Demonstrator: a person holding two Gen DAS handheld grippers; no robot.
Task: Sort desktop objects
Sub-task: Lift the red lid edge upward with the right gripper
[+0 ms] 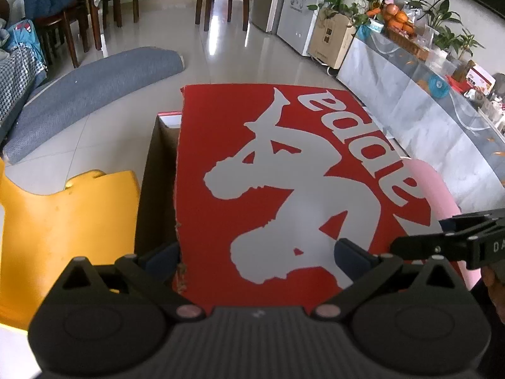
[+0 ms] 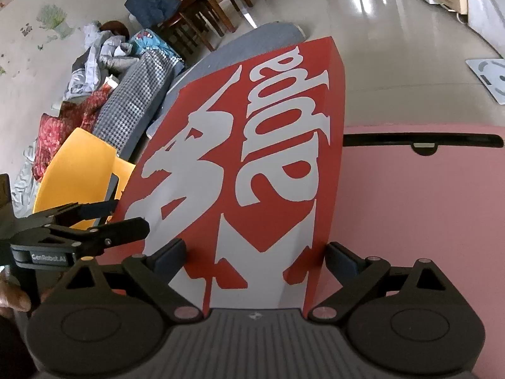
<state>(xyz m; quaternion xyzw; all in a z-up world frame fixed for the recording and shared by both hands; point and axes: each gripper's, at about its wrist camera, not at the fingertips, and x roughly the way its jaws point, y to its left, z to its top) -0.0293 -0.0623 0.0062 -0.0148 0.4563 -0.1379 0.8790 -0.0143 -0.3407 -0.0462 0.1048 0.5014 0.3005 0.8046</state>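
A red cardboard box lid with a grey Kappa logo lies over an open brown box, shifted right so the box's left side shows. The lid also fills the right wrist view. My left gripper is open with its fingers spread across the lid's near edge. My right gripper is open too, its fingers either side of the lid's near right part. Each gripper shows in the other's view, the right one at the lid's right corner, the left one at its left.
A pink table top carries the box, with a thin black bar on it. A yellow plastic chair stands left of the box. A rolled grey mat lies on the tiled floor beyond. A long cabinet with plants runs along the right.
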